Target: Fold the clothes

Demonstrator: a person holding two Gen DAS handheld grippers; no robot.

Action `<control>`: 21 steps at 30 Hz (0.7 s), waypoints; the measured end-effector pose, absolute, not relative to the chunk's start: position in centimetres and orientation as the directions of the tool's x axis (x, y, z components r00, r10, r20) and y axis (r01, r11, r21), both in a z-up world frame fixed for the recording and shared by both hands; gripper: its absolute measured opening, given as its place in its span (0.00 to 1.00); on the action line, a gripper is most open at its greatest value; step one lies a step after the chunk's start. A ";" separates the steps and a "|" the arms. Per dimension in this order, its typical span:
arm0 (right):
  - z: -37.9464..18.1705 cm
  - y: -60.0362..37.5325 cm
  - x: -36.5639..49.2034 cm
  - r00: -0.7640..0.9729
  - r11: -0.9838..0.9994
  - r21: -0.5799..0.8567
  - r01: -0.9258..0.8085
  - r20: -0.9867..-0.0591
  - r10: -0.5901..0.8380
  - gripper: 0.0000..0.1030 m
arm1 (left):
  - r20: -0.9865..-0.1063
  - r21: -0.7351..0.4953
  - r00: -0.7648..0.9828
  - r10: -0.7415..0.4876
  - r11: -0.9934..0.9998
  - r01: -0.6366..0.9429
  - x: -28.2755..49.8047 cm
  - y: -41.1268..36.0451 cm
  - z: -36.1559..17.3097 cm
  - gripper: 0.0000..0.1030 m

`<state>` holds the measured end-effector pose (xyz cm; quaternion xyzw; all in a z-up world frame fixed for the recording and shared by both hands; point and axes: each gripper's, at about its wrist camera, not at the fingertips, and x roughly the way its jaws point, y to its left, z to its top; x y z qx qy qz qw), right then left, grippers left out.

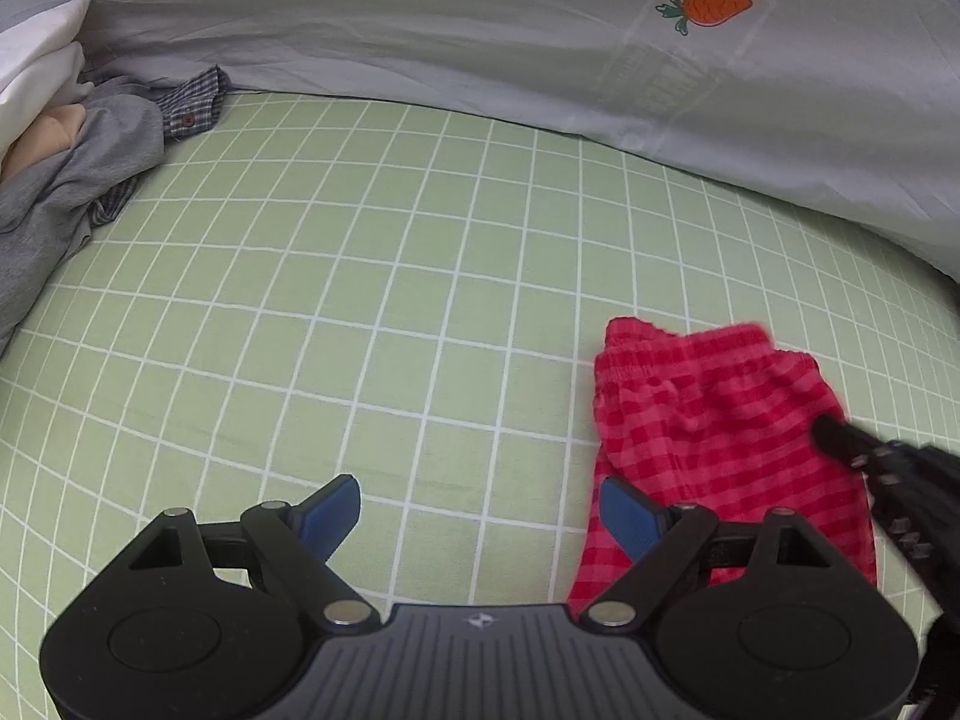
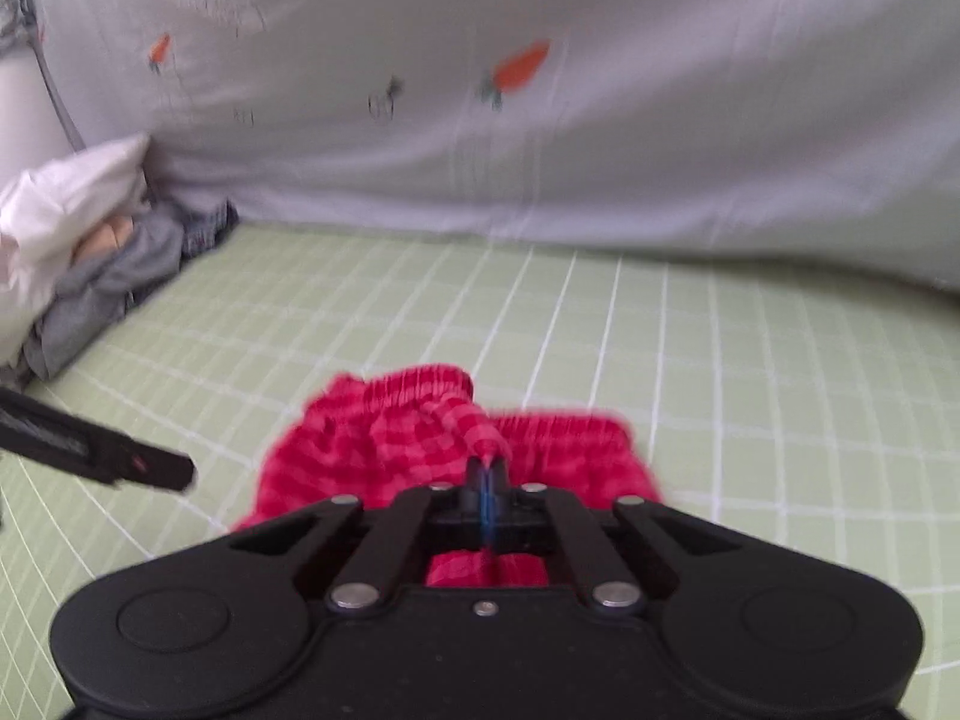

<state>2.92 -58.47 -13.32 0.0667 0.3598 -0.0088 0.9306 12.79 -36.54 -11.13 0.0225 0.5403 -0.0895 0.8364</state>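
Red checked shorts lie bunched on the green grid sheet, with the elastic waistband at the far side. My left gripper is open and empty just left of the shorts, its right pad at the cloth's left edge. My right gripper is shut on a pinched fold of the red shorts and lifts it a little. The right gripper's tip also shows in the left wrist view, over the shorts. The left gripper shows in the right wrist view, left of the shorts.
A pile of grey and plaid clothes lies at the far left beside white pillows. A pale duvet with carrot prints runs along the back of the bed. The green sheet spreads between them.
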 end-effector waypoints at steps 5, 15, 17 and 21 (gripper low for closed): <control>-12.3 -61.9 1.8 0.733 0.974 0.039 0.224 -0.665 -0.142 0.08 | -0.899 -0.059 0.417 -0.136 0.980 0.191 12.7 -37.1 -10.9 0.85; -15.0 -61.5 -5.7 0.642 0.914 0.134 0.383 -0.750 -0.160 0.55 | -0.875 -0.087 0.457 -0.162 0.980 0.181 7.5 -36.3 -9.0 0.85; -15.6 -60.5 -8.3 0.621 0.916 0.139 0.377 -0.771 -0.139 0.54 | -0.878 -0.089 0.451 -0.158 0.981 0.170 5.5 -35.8 -9.0 0.85; -16.8 -58.6 -13.5 0.575 0.920 0.146 0.364 -0.812 -0.098 0.49 | -0.889 -0.083 0.434 -0.144 0.984 0.156 1.6 -35.0 -9.0 0.85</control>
